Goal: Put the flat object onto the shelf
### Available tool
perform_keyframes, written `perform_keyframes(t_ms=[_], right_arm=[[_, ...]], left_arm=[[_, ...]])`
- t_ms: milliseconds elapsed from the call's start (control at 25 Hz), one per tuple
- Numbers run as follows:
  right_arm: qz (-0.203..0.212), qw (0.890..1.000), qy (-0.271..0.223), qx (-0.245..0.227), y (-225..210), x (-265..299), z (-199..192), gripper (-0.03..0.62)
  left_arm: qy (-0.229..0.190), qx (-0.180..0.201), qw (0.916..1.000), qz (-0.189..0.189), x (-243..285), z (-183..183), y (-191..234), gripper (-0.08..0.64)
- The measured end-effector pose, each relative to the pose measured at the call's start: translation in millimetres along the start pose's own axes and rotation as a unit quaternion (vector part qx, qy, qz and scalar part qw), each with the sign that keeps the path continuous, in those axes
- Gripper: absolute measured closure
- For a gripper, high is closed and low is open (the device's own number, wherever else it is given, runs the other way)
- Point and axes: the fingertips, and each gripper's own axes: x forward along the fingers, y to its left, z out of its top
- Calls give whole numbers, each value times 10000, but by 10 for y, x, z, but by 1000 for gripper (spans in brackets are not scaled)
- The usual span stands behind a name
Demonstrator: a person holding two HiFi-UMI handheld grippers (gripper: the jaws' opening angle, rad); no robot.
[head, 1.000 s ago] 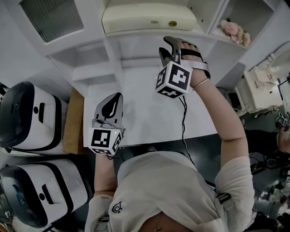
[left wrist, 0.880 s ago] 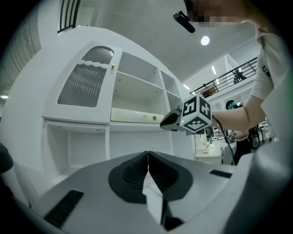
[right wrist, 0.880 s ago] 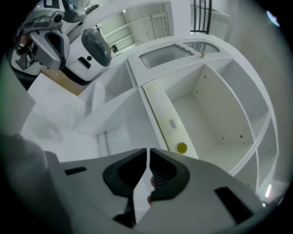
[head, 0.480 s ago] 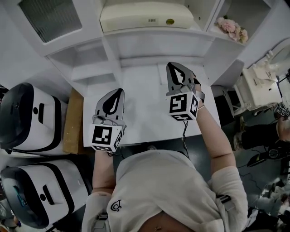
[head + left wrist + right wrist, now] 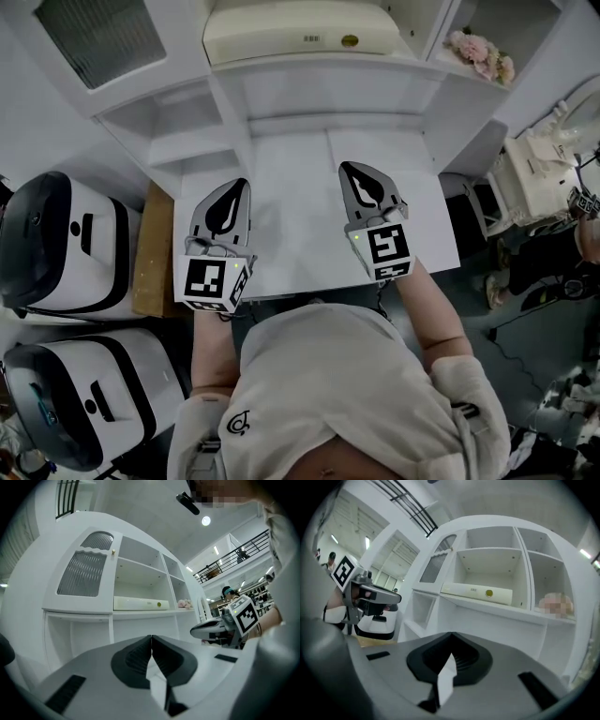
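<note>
Grey fingers (image 5: 131,658) of left gripper (image 5: 236,190) and right gripper (image 5: 354,174) are closed, empty.

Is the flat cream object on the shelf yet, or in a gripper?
On the shelf: the flat cream object lies on the shelf board, apart from the left gripper and right gripper, both shut and empty.

Glossy cream plastic flat object (image 5: 305,33), matt white shelf (image 5: 328,68), wooden board (image 5: 151,251)

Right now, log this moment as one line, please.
cream flat oblong object: on white shelf | left gripper: shut, empty | right gripper: shut, empty | both over white desk
</note>
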Motion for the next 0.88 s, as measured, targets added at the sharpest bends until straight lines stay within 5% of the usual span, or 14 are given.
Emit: perform_keyframes(t_ms=[200, 880], right_arm=[[52, 9986, -72, 512, 8, -57, -54, 588], [386, 9957, -315, 781, 25, -39, 7, 588]], left_arm=[[-34, 79, 9999, 76, -15, 92, 74, 546], [-41, 193, 9997, 167, 96, 152, -24, 546]])
